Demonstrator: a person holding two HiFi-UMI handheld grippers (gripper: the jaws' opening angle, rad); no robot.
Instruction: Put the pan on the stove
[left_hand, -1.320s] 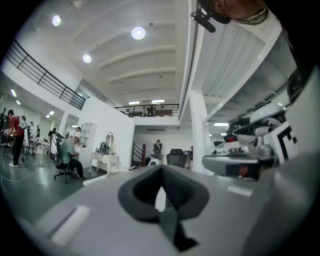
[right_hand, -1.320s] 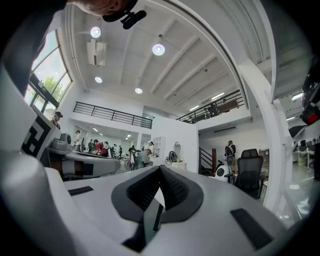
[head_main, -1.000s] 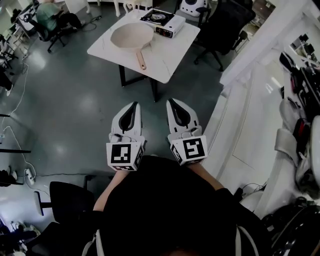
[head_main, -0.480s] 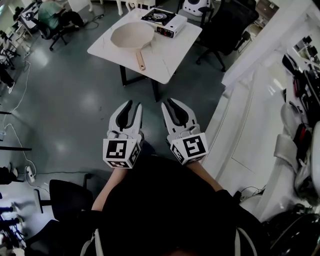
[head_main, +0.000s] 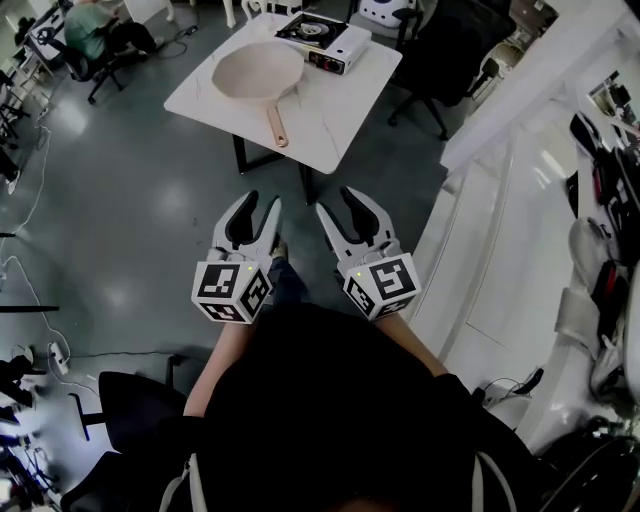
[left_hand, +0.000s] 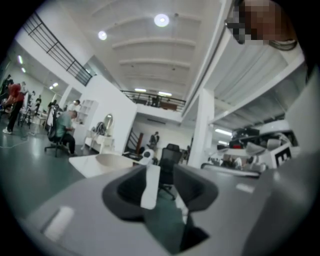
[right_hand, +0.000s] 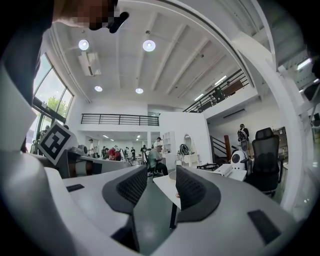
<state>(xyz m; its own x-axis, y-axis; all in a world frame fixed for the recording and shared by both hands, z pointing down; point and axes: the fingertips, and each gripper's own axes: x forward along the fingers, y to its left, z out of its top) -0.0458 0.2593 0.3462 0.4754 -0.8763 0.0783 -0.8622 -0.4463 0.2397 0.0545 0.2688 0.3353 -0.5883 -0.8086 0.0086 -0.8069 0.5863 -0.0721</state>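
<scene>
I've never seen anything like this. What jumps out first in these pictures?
Nearest the camera, the white left gripper and white right gripper, each with a black-and-white marker cube, are held out side by side, their jaws opening with nothing between them. Farther ahead, a round beige pan with a wooden handle lies on a white table, beside a black-topped white portable stove at the table's far corner.
</scene>
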